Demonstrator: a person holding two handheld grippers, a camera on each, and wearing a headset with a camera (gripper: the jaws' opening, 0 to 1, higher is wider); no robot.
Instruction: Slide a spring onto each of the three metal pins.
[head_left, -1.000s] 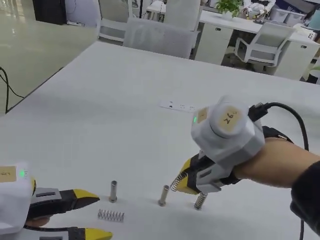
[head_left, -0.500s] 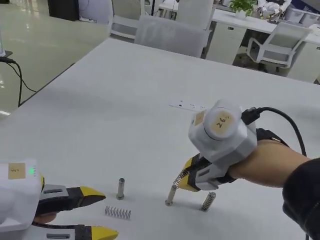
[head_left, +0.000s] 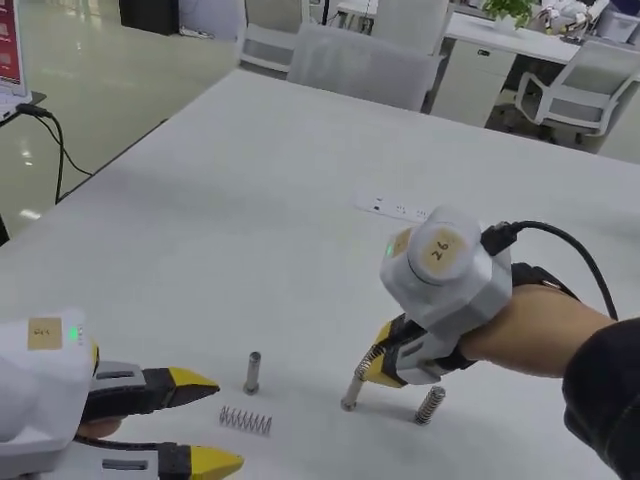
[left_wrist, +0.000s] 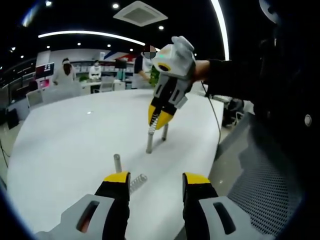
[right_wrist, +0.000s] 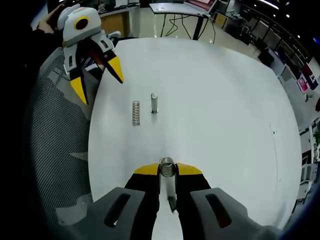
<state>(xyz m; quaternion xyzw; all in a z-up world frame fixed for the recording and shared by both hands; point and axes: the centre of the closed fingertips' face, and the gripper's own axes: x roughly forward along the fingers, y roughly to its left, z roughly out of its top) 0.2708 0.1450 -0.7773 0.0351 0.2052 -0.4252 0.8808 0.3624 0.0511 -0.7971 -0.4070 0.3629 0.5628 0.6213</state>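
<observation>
The right gripper (head_left: 375, 362) pinches 1 spring (right_wrist: 168, 168) over the middle pin (head_left: 351, 392); the left gripper (head_left: 225, 422) gapes wide at the near edge of the table (head_left: 250, 220), broad surface beyond.

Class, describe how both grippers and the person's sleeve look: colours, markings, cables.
Both the left gripper and right gripper have white-grey bodies, black jaws with yellow tips and a green light. The right carries a tan sticker marked 26 and a black cable. The sleeve is dark.
</observation>
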